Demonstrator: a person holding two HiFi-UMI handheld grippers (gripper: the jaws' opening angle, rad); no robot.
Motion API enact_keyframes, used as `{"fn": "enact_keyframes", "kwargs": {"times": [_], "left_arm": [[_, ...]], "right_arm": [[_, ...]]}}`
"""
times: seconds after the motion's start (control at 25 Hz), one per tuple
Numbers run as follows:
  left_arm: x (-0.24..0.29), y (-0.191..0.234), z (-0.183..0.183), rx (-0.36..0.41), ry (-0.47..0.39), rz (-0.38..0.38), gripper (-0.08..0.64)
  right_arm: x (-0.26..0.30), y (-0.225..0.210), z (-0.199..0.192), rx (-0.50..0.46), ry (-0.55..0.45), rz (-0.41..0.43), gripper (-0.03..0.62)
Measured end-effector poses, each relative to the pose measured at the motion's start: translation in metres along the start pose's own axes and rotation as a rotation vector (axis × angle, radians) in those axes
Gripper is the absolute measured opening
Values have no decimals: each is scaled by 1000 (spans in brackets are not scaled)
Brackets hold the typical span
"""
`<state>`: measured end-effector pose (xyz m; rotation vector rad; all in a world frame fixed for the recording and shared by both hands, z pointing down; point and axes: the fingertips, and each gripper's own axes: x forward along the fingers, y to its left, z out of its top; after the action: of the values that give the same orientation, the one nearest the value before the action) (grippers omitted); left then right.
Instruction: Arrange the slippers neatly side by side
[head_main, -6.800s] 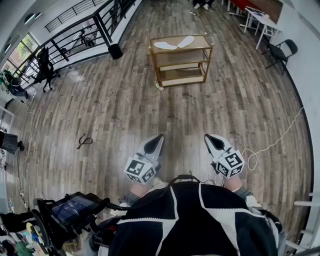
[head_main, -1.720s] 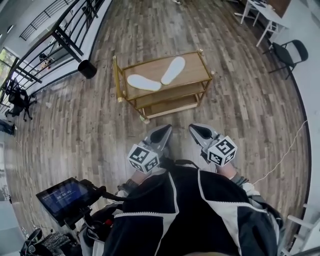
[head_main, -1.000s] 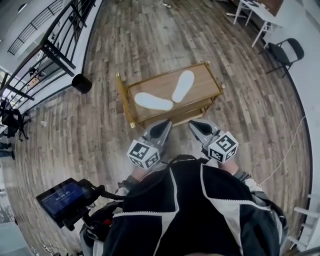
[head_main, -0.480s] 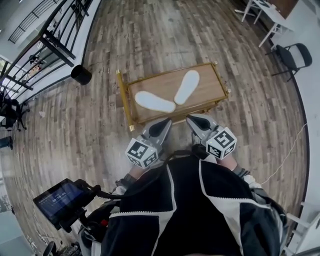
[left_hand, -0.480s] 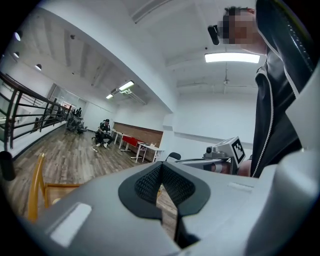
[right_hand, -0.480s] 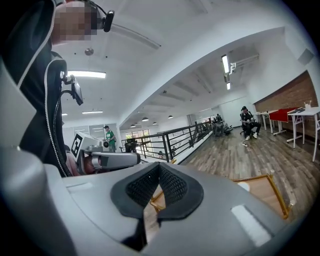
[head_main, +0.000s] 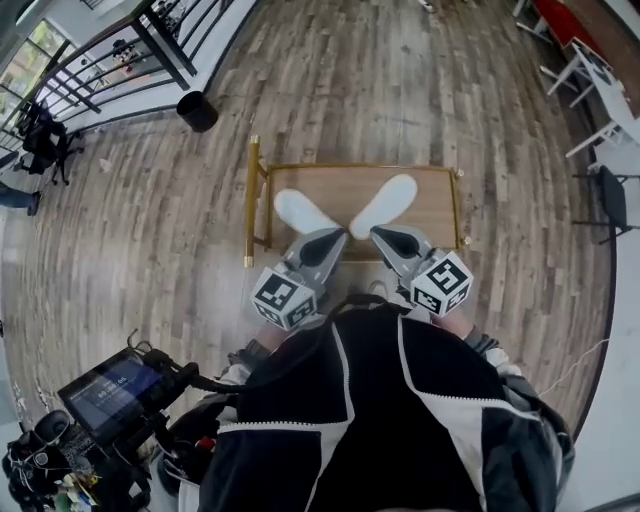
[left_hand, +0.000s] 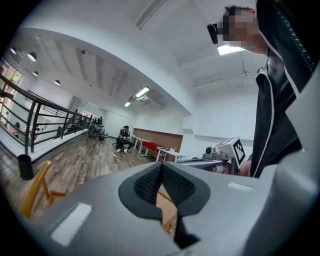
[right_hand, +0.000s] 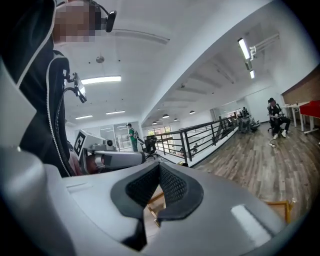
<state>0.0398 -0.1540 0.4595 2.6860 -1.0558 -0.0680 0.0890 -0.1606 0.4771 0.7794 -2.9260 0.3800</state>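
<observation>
Two white slippers are lying splayed in a V on the gold cart's (head_main: 440, 200) top shelf, the left slipper (head_main: 303, 212) and right slipper (head_main: 385, 205) nearly meeting at their near ends. The person has been walking up and is now standing right at the cart, so reaching looks possible. The left gripper (head_main: 333, 236) and right gripper (head_main: 385, 237) are hovering over its near edge, jaws pressed together, holding nothing.

Before you, the slippers (head_main: 300, 212) look like soft, matt white cloth. The cart (head_main: 440, 200) has a smooth wood-grain top within a glossy gold metal frame. Your left gripper (head_main: 336, 236) and right gripper (head_main: 379, 233) are matt grey plastic, and their pads (left_hand: 144, 184) are black, meshed and rough. The floor (head_main: 400, 90) is wood-look plank with a dull sheen.
</observation>
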Motion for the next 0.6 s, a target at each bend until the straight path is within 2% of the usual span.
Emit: {"fn": "enact_keyframes", "kwargs": {"times": [0.24,0.4,0.6], "left_arm": [[45,7,-7,-11,-5,80,15],[53,25,-7,-26,8,140,15],[57,32,-7,-20,10,154,15]], "right_arm": [[-4,-42,1,1,16,88,5],[14,-57,4,22,40,142,5],[21,-64,8,13,36,155,6]]}}
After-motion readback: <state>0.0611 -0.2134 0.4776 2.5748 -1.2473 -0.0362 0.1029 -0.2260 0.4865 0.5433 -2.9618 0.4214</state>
